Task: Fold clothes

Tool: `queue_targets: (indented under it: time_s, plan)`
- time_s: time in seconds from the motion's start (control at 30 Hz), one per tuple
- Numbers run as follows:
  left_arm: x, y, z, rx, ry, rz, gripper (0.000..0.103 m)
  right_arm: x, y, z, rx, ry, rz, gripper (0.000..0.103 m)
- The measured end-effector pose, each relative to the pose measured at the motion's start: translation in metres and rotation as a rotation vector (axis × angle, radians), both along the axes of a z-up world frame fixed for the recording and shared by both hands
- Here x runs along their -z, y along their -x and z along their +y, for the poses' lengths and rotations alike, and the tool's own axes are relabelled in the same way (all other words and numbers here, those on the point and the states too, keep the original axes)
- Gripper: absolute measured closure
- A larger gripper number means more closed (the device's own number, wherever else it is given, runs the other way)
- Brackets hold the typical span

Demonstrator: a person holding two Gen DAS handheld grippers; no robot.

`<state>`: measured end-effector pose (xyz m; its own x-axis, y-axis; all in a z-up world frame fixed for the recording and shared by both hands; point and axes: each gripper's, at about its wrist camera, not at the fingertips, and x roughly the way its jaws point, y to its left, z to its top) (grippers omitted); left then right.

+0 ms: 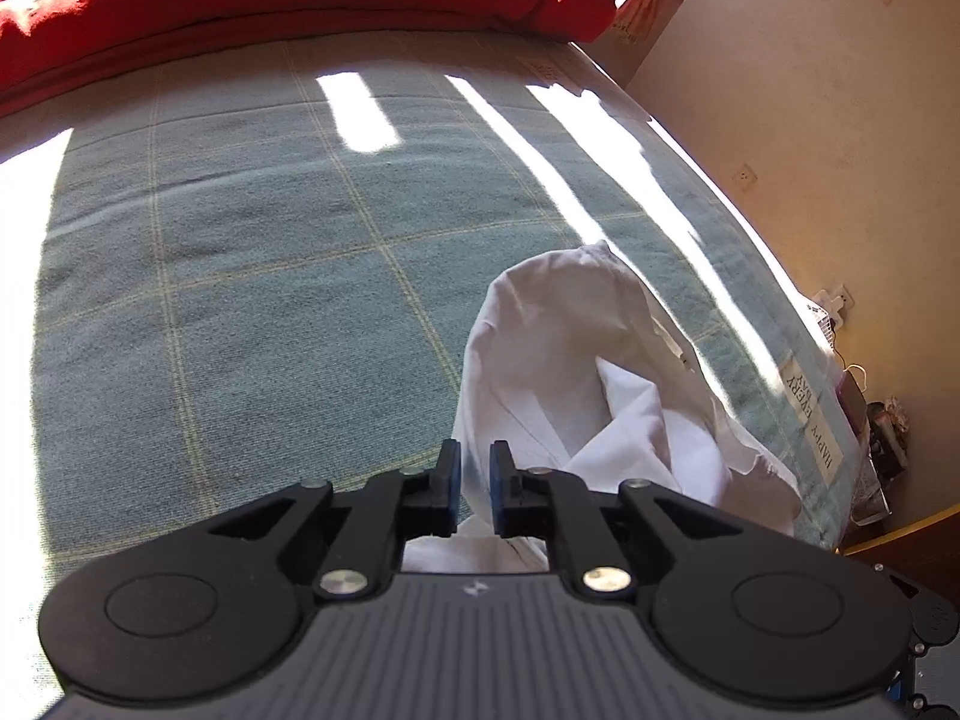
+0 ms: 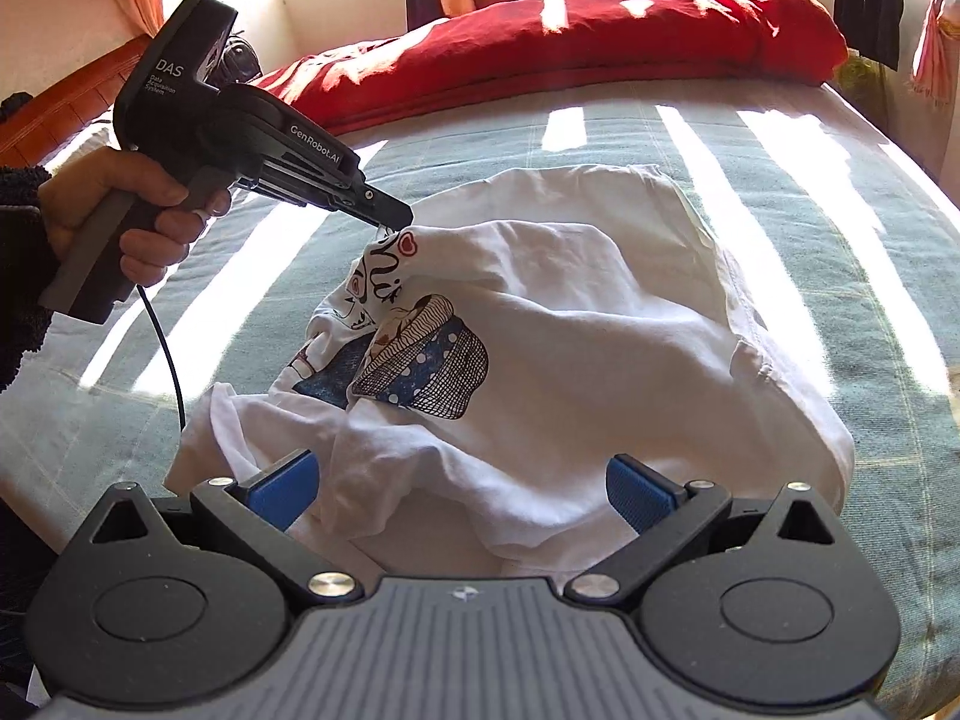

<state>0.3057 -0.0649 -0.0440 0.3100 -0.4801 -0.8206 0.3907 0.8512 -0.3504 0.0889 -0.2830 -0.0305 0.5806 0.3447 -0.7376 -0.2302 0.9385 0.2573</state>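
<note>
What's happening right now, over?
Left gripper pinching white T-shirt, lifting a corner. Right gripper open, over its near edge. Shirt crumpled on bed; nothing blocking.

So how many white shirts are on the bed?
1. The white T-shirt lies crumpled mid-bed, its printed part pinched and lifted by the left hand-held gripper. The red blanket could hide more.

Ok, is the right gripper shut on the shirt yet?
No, the right gripper stands wide open over the white shirt, its blue pads far apart with cloth lying loose between them.
</note>
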Motion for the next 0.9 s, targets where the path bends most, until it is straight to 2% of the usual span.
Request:
queue_targets:
  time_s: [0.07,0.1,0.33,0.37,0.43,0.57,0.7,0.9]
  plan:
    - [0.011,-0.009,-0.004,-0.008,0.014,0.031,0.074,0.002,-0.001,-0.001,0.0,-0.001,0.006,0.0]
    - [0.018,-0.014,-0.006,-0.011,0.02,0.05,0.073,0.004,-0.002,-0.003,0.003,-0.002,0.01,0.0]
    - [0.053,-0.028,-0.035,0.046,0.013,0.179,0.072,0.012,-0.011,-0.021,0.03,-0.024,0.027,0.0]
    - [0.054,-0.028,-0.039,0.06,0.009,0.184,0.076,0.013,-0.012,-0.023,0.033,-0.03,0.028,0.0]
    - [0.051,-0.023,-0.047,0.072,-0.027,0.152,0.1,0.015,-0.012,-0.028,0.044,-0.036,0.031,0.0]
    - [0.032,-0.007,-0.057,0.065,-0.121,0.04,0.102,0.014,-0.008,-0.037,0.061,-0.056,0.023,0.0]
    - [0.003,0.008,-0.054,0.018,-0.181,-0.063,0.102,0.007,0.001,-0.051,0.084,-0.066,-0.006,0.0]
    - [-0.024,0.015,-0.02,-0.082,-0.269,-0.131,0.102,-0.005,0.018,-0.066,0.132,-0.085,-0.048,0.0]
